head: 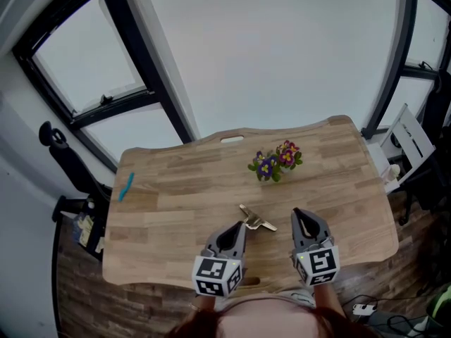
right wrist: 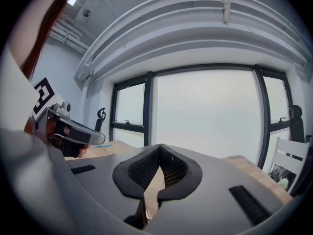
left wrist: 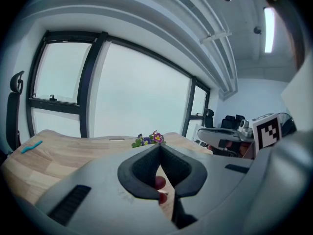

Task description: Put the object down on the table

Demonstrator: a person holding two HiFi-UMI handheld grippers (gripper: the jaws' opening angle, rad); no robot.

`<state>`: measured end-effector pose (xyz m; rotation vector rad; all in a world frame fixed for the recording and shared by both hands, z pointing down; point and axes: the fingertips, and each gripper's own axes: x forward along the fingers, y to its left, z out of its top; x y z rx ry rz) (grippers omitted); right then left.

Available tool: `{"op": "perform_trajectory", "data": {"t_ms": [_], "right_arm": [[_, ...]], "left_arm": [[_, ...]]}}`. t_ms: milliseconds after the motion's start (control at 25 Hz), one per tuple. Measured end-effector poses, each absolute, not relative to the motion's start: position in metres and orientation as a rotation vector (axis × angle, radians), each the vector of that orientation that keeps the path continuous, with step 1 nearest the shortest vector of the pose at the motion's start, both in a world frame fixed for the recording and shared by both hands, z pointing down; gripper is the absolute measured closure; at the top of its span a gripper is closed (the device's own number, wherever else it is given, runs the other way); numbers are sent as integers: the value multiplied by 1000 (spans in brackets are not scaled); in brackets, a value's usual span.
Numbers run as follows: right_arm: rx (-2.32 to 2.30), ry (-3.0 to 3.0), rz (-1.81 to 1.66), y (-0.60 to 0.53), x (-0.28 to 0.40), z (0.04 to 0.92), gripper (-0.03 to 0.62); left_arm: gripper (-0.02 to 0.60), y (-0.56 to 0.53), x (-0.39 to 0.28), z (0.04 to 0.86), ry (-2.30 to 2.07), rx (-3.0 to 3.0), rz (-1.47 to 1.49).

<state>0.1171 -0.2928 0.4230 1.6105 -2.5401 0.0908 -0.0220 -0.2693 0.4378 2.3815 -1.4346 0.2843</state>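
Barely identifiable, a small brass-coloured piece (head: 257, 222) lies on the light wooden table (head: 176, 203) under tall windows (head: 282, 48), with left gripper (head: 240, 225) and right gripper (head: 296, 213) closed.

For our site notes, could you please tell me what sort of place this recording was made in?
Probably an office: a wooden table stands by large windows, with a black office chair beside it.
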Motion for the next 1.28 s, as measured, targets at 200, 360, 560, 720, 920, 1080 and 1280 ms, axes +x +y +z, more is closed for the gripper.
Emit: {"op": "perform_trajectory", "data": {"t_ms": [200,360,560,720,920,1080,1280], "right_arm": [[1611,-2528,100,-282,116,427,594],[1619,-2518,111,-272,116,426,594],[1631,-2523,106,-262,113,420,594],[1648,-2527,109,-256,109,415,594],[1677,-2547,124,-250,106,409,594],[1704,-2545,129,-248,106,407,594],[1724,-2534,131,-248,104,408,594]], "left_arm": [[581,-260,-23,440,-1423,2387,291],[581,-254,-24,440,-1409,2395,298],[581,-244,-29,437,-1395,2408,300],[581,-239,-34,434,-1394,2417,302],[581,-235,-38,434,-1392,2423,299],[581,-232,-40,434,-1382,2428,305],[581,-231,-44,435,-1377,2436,315]]}}
